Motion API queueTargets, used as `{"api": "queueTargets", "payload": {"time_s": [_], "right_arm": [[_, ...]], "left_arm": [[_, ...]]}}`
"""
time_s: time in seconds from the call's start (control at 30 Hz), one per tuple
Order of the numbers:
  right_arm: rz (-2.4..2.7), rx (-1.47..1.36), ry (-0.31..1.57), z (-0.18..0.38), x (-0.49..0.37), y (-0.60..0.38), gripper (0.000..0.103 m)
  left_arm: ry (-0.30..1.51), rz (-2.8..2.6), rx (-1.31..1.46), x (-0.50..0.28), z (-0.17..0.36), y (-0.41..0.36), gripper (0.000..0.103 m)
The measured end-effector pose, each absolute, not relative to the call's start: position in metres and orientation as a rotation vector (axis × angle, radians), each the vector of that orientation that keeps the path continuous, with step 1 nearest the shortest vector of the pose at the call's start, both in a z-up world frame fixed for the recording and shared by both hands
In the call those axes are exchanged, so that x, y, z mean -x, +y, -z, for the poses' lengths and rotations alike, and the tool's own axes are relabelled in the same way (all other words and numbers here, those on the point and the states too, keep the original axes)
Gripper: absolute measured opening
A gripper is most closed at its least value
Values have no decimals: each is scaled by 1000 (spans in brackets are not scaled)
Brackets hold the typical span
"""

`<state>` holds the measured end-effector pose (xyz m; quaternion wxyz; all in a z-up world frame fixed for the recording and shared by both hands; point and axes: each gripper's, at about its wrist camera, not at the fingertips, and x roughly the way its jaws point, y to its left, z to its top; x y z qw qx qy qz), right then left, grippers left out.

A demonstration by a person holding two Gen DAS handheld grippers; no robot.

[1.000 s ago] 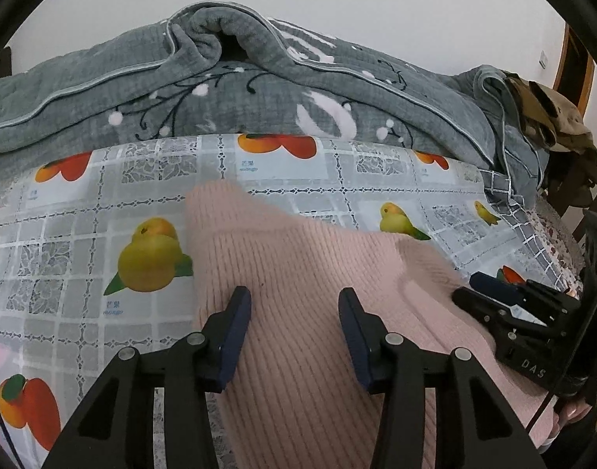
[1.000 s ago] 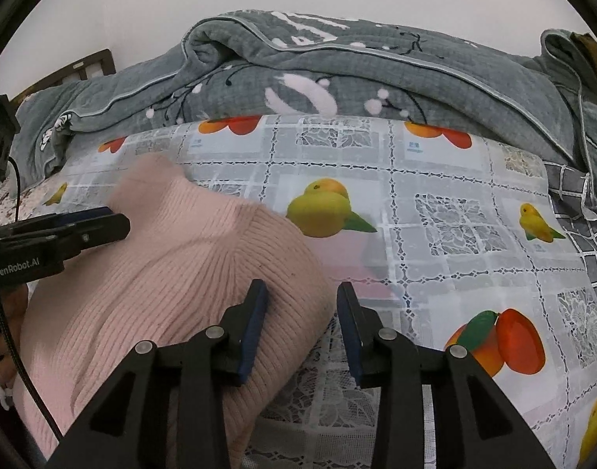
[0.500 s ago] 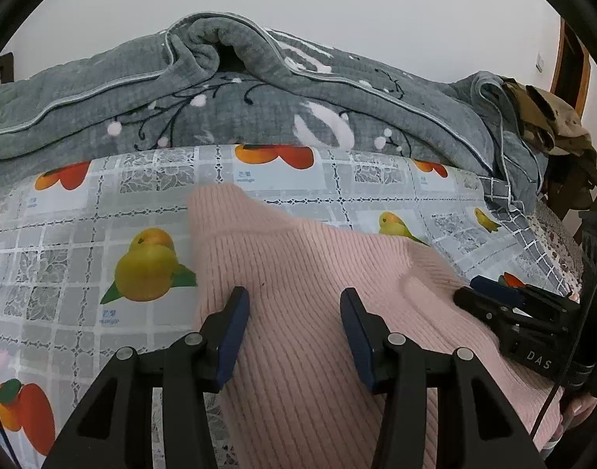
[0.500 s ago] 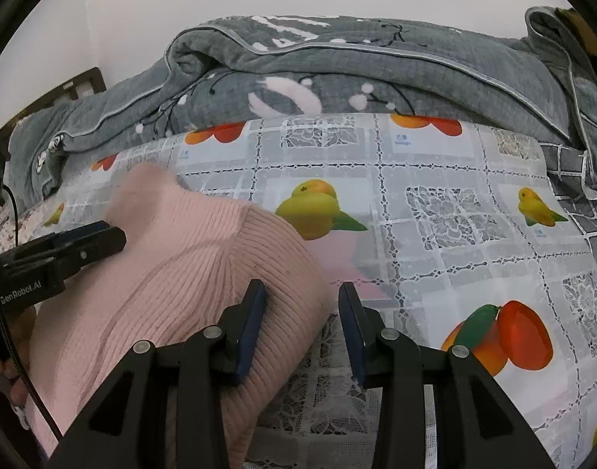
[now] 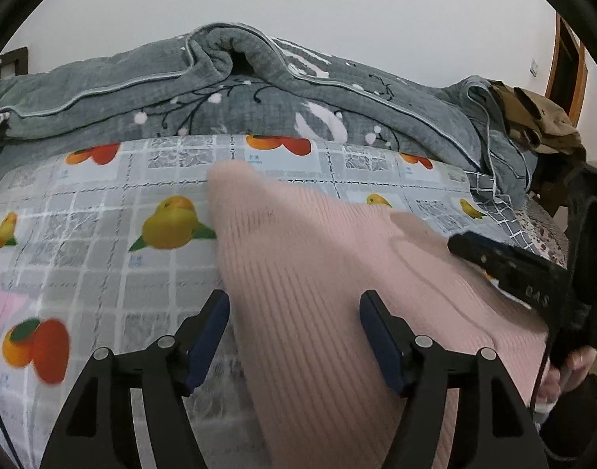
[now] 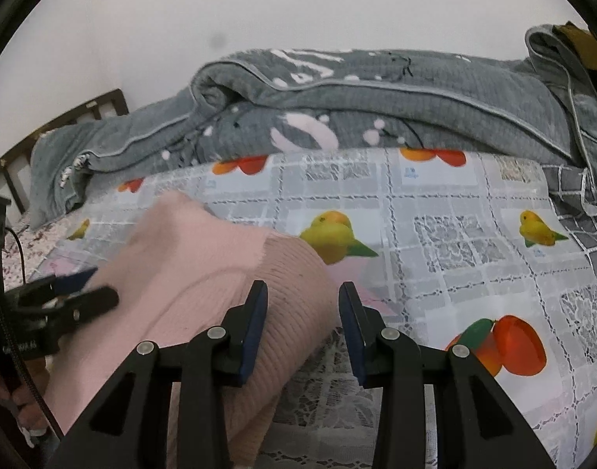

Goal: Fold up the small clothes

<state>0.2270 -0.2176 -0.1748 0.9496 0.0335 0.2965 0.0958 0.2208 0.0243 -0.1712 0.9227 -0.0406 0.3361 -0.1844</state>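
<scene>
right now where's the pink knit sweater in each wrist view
Left wrist: pink knit sweater runs from centre to bottom right, between the open fingers.
Right wrist: the sweater fills the lower left.
Shared landmark: grey quilt heaped behind it.

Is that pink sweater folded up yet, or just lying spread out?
Partly folded, not neat: the sweater shows a thick rounded doubled edge on its right, and one corner sticks out toward the blanket.

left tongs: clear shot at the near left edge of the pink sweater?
Probably yes. The left tongs have just been opening and straddle that edge of the pink sweater on the fruit-print cloth; nothing blocks them.
</scene>
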Motion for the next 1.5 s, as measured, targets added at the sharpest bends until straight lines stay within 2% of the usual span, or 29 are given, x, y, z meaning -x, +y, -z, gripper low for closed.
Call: {"api": "queueTargets", "payload": {"time_s": [0.23, 0.4, 0.9, 1.5], "right_arm": [[-314, -87, 590, 159, -187, -207, 37], [-319, 23, 609, 170, -155, -183, 38], [-141, 5, 684, 184, -189, -178, 36], [-71, -100, 724, 179, -114, -214, 36]], "left_arm": [[712, 393, 132, -190, 167, 41, 68], [788, 454, 191, -179, 177, 42, 68], [784, 424, 213, -208, 183, 26, 70], [788, 320, 131, -157, 182, 25, 70]]}}
